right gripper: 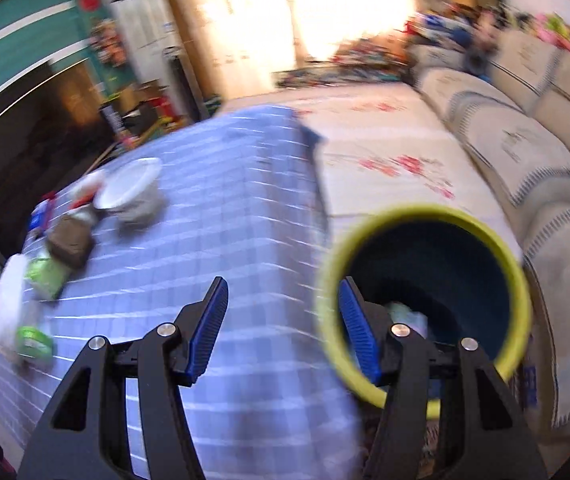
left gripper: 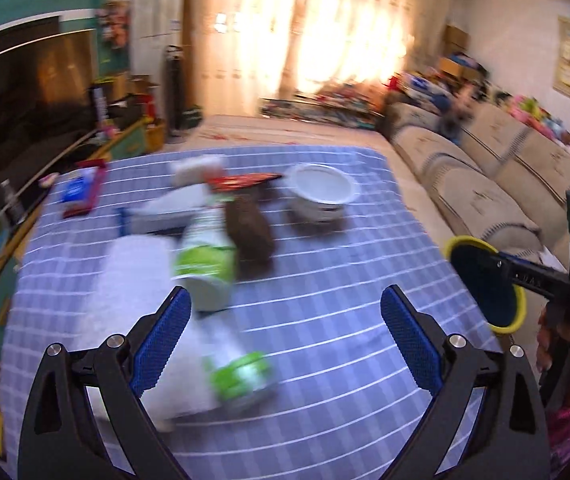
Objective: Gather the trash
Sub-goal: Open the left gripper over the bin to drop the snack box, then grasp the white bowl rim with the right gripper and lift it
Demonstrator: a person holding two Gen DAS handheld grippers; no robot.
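My left gripper (left gripper: 285, 316) hangs over the blue checked tablecloth (left gripper: 325, 380) with its fingers spread wide and nothing between them. Just ahead of its left finger (left gripper: 161, 344) lies the trash: a blurred bottle with a green label (left gripper: 205, 264) on a white sheet (left gripper: 133, 280), a brown lump (left gripper: 251, 236) touching the bottle's far side, and a white lidded tub (left gripper: 321, 192) a little apart to the right. A red and blue packet (left gripper: 83, 192) sits near the cloth's far left edge.

My right gripper (right gripper: 283, 326) is also released, holding nothing; its right finger (right gripper: 359, 336) overlaps the yellow rim of the dark bin (right gripper: 425, 280), which stands beside the table's right edge, with something pale inside. A beige sofa (right gripper: 525, 152) runs along the right
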